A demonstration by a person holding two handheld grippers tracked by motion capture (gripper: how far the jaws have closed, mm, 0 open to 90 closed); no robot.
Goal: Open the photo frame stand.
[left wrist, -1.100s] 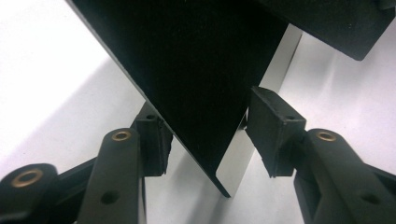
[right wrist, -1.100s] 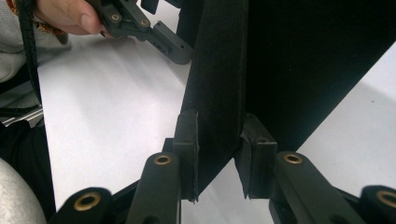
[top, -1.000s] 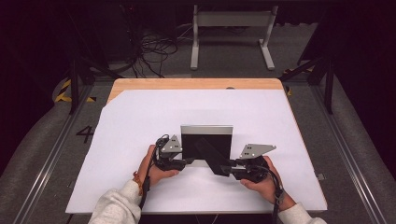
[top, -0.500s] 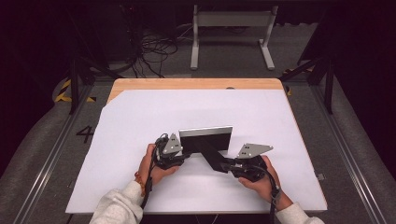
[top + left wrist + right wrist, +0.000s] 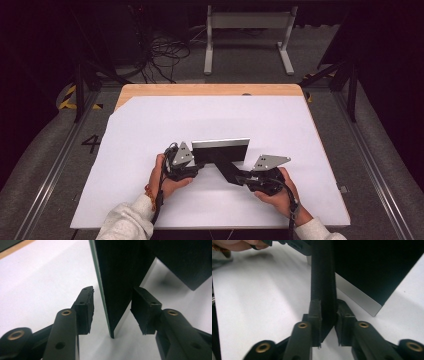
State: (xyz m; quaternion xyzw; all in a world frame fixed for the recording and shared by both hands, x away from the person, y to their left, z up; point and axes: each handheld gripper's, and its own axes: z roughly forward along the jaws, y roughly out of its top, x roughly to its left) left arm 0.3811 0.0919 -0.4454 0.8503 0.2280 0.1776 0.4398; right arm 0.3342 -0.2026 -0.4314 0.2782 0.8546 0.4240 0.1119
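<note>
Your left claw (image 5: 112, 312) straddles the near left edge of the upright black panel (image 5: 220, 152), its pads just opened off it. The panel stands on the white counter (image 5: 150, 130). At right, your right claw (image 5: 327, 322) clamps the panel's black prop (image 5: 323, 285).

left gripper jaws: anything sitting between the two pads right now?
Yes. In the left gripper view the thin edge of the upright black panel stands between the pads of the left gripper, its corner on the white table cover. A gap shows beside the left pad.
</note>
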